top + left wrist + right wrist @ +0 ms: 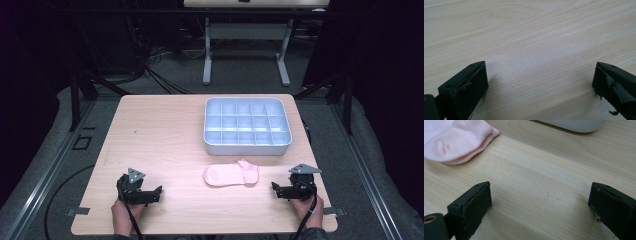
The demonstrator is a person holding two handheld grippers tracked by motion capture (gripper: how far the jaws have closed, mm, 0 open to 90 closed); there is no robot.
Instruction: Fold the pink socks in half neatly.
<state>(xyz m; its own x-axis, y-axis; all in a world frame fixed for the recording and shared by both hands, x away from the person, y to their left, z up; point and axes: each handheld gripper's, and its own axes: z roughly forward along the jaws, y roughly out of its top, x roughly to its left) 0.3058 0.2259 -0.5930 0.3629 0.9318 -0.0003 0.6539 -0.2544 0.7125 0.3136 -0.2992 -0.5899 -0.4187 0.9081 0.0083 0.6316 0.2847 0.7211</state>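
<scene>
A pink sock (231, 175) lies flat on the wooden table (165, 135), just in front of a pale blue-grey tray (247, 146) divided into several empty compartments. My left gripper (155, 194) rests near the front left edge, held by a hand, with its jaws pointing right. In the left gripper view it (540, 67) is open over bare wood. My right gripper (276, 190) sits at the front right, jaws pointing left toward the sock. In the right gripper view it (540, 186) is open, with the sock (456, 140) ahead at upper left and the tray's rim (576, 125) at the top.
Bare wood stretches across the left half of the table (150, 130). Behind the table stand the white legs of another desk (207, 55). Dark cables (165, 80) lie on the grey floor, and black frame posts (75, 95) flank the table.
</scene>
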